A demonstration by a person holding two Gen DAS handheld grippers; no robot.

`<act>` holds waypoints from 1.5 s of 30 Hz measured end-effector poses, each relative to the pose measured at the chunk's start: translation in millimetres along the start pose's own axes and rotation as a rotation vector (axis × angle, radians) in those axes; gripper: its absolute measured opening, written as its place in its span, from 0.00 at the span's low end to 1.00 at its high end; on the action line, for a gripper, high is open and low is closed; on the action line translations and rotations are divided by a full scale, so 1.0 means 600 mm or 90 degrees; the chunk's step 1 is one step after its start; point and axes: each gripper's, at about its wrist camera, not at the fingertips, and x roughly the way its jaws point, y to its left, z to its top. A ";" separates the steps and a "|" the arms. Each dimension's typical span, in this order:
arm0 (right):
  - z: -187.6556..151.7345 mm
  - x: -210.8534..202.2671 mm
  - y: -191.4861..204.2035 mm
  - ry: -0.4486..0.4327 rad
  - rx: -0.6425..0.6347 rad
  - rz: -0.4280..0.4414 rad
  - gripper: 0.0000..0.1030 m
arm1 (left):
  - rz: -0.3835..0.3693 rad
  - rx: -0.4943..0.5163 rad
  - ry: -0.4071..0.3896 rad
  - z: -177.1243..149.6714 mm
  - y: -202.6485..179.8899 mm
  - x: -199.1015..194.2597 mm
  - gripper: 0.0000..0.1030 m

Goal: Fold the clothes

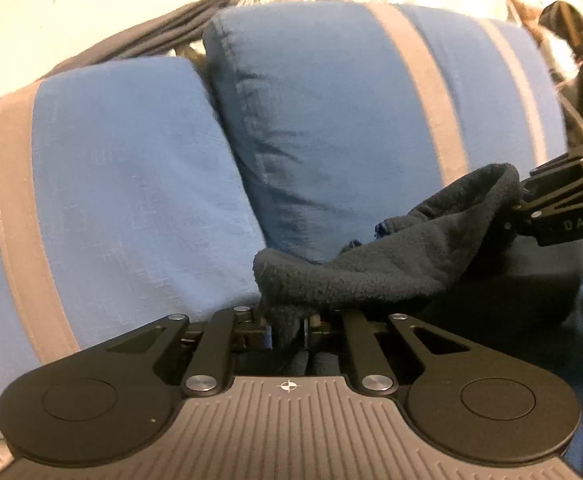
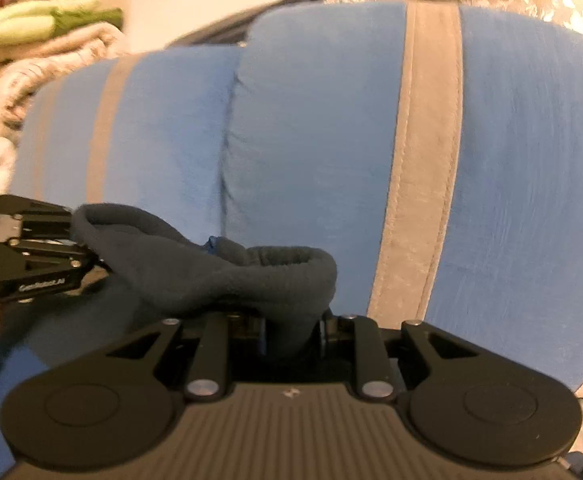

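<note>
The left gripper (image 1: 287, 328) is pinching one end of a dark fleece garment (image 1: 371, 264), its tongs pressed together on the cloth. The right gripper (image 2: 291, 332) is clamping the other end the same way. Between them the garment is hanging in a slack, bunched span, lifted clear in front of two blue pillows (image 1: 331, 120) with pale stripes. Its rim is curling open near each gripper, so it is looking like a small tube or sleeve-like piece; exactly what kind of clothing it is cannot be told.

The step in hand seems to be holding the piece up by two ends, either to spread it for a fold or to bring the ends together in one; the views fit both. Either way, the next move is calling for both grips to hold evenly while the slack is taken up, since the soft, thick fleece is likely to sag and twist. A heap of pale laundry (image 2: 31, 52) is lying behind, in the right wrist view.
</note>
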 end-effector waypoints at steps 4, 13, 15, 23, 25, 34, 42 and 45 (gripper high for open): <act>-0.004 0.047 0.002 0.026 0.011 -0.032 0.22 | 0.033 0.007 0.021 -0.015 -0.007 0.038 0.13; -0.035 0.127 -0.004 0.120 0.044 -0.074 0.29 | 0.055 0.002 0.111 -0.062 -0.002 0.091 0.64; -0.036 0.134 -0.006 0.136 0.047 -0.093 0.53 | 0.073 0.029 0.142 -0.065 0.002 0.090 0.72; -0.024 0.060 -0.051 0.111 0.003 -0.118 0.94 | 0.005 0.025 0.122 -0.083 0.119 -0.018 0.73; -0.023 0.025 -0.076 0.099 0.027 -0.112 0.95 | 0.011 -0.007 0.122 -0.088 0.164 -0.037 0.73; -0.022 -0.083 -0.162 0.042 0.076 -0.152 0.96 | -0.026 -0.070 0.151 -0.138 0.217 -0.038 0.73; -0.046 -0.135 -0.193 0.007 0.071 -0.181 0.96 | -0.081 -0.086 0.186 -0.186 0.227 -0.027 0.73; -0.054 -0.149 -0.207 0.009 0.057 -0.193 0.96 | -0.112 -0.094 0.194 -0.197 0.239 -0.035 0.73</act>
